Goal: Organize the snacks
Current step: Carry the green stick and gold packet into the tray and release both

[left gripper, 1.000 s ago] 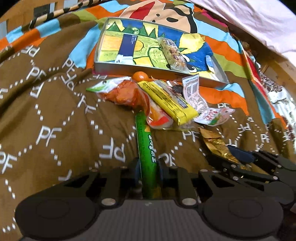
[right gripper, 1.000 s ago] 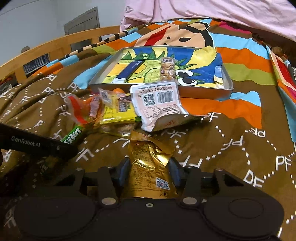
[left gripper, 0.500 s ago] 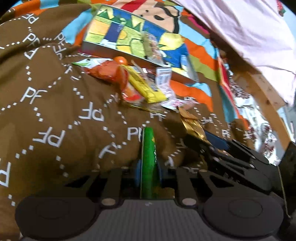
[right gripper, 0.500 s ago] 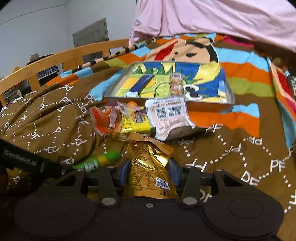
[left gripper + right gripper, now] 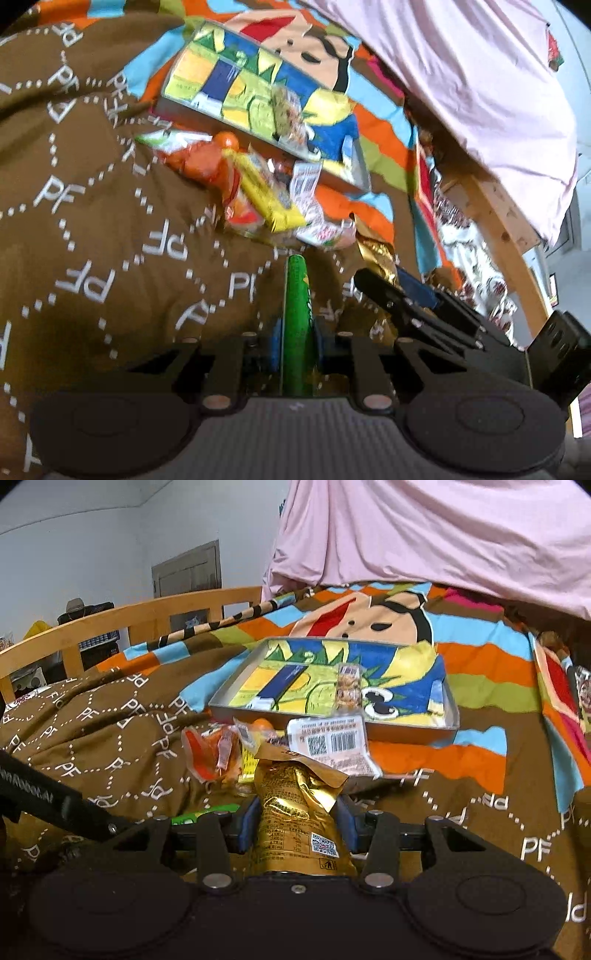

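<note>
My left gripper (image 5: 295, 339) is shut on a long green snack stick (image 5: 297, 314), held above the brown blanket. My right gripper (image 5: 297, 823) is shut on a gold foil snack bag (image 5: 295, 805), lifted near the snack pile; it shows at the right of the left wrist view (image 5: 376, 254). A pile of snacks lies ahead: an orange packet (image 5: 214, 753), a yellow bar (image 5: 266, 195) and a white barcode packet (image 5: 332, 746). Behind it, a shallow colourful tray (image 5: 332, 725) holds a blue bar (image 5: 284, 679) and a nut bar (image 5: 349, 686).
A brown "PF" blanket (image 5: 110, 720) with striped cartoon sections covers the bed. A wooden bed rail (image 5: 129, 616) runs at the left, a pink sheet (image 5: 443, 535) hangs behind. Another wooden rail (image 5: 495, 218) stands at the right in the left wrist view.
Both grippers have risen and pulled back from the pile with their snacks. The green stick has come out from under the pile and the left wrist view has tilted rightwards.
</note>
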